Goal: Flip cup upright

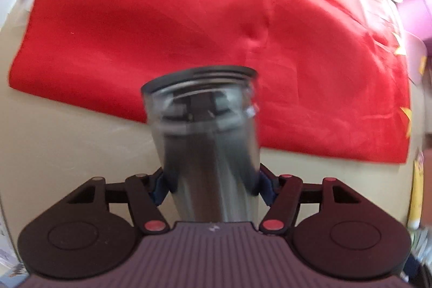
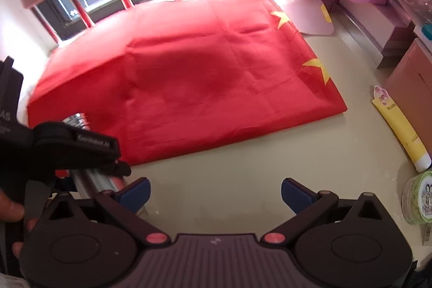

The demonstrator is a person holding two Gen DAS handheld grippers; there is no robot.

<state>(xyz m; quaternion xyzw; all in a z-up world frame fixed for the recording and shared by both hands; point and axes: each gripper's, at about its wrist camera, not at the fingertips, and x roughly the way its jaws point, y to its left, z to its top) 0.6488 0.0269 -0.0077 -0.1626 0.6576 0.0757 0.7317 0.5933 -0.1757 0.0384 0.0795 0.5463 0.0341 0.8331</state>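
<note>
Cup point(image 1: 208, 142): steel, clamped in left gripper point(image 1: 213, 185), blurred, over tabletop point(image 1: 81, 142) near cloth point(image 1: 162, 26) edge. Right view only: right gripper point(image 2: 216, 193) wide, empty; tube point(image 2: 399, 126), jar point(image 2: 417, 197) at right edge.

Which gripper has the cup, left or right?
The left gripper: its blue pads clamp the steel cup. The right gripper is open, with only bare table between its fingers.

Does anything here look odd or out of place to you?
Nothing is spilled or broken. The oddest thing is the red flag spread on the floor with creases. The left gripper holds a steel cup in the air, blurred. A yellow tube and a jar sit on the floor.
</note>
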